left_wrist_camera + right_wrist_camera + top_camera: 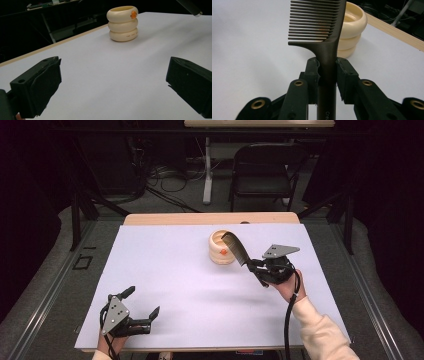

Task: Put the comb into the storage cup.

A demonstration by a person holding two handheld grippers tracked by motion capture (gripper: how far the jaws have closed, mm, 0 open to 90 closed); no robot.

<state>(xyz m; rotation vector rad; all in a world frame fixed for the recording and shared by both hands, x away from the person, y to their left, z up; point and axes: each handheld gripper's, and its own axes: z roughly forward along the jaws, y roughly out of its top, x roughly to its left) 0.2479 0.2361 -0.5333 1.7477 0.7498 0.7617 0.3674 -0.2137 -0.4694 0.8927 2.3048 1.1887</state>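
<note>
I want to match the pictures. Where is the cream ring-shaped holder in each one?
High view: cream ring-shaped holder at the table's far middle.
Left gripper view: top centre.
Right gripper view: upper right, behind the dark comb.
Shared landmark: the white table sheet.

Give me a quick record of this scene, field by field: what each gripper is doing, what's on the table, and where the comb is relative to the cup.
right gripper: shut on the comb's handle
comb: dark, wide-toothed, held up off the table, its toothed end at the holder's rim
holder: cream, three stacked rings in shape, open top, small orange mark on its side, upright near the table's far edge
left gripper: jaws wide apart, nothing between them, low at the near left corner
table: white sheet over a wooden top
</note>
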